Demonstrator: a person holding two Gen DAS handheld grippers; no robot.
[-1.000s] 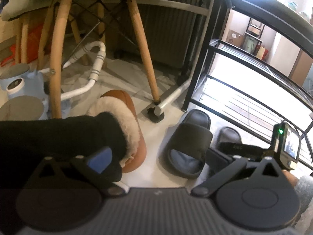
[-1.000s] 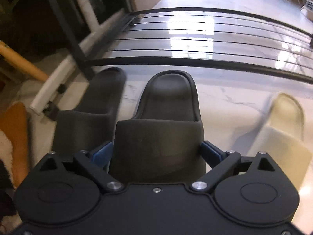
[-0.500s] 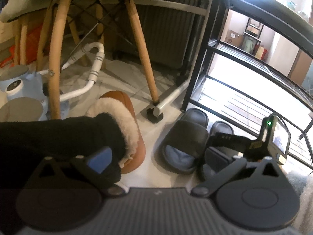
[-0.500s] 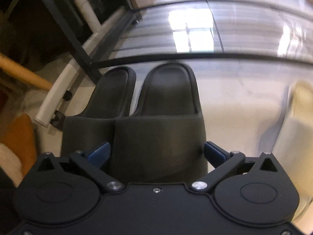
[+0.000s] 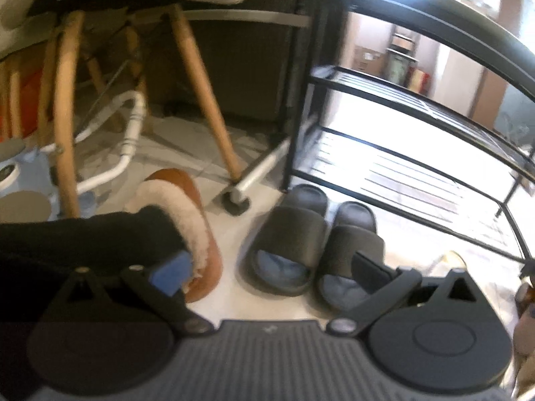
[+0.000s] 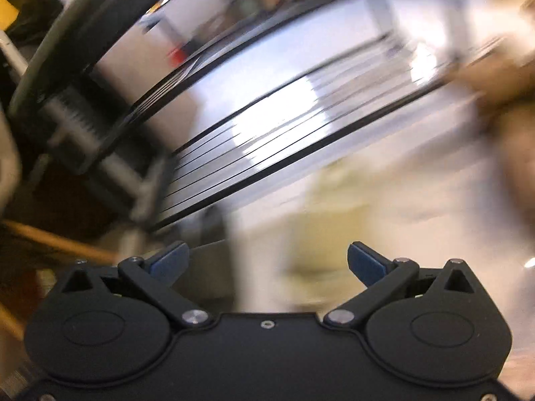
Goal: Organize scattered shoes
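Note:
In the left wrist view two dark grey slides, one [image 5: 287, 244] and its mate [image 5: 351, 260], stand side by side on the white floor, toes toward the black shoe rack [image 5: 411, 123]. My left gripper [image 5: 267, 267] is open and empty, above the floor in front of them. A brown fur-lined slipper [image 5: 197, 220] with a black-clad leg in it is at its left. My right gripper [image 6: 265, 260] is open and empty, in a heavily blurred view. A pale cream slipper [image 6: 334, 220] lies blurred ahead of it, before the shoe rack [image 6: 267, 153].
A chair with wooden legs [image 5: 207, 100] stands behind the brown slipper. A white tube frame [image 5: 130, 140] and a pale blue appliance [image 5: 23, 180] are at the left. A grey caster foot [image 5: 235, 197] sits by the rack's corner post.
My right gripper has let go of the right grey slide beside its mate, pulled back and swung to the right toward the cream slipper. My left gripper has barely moved.

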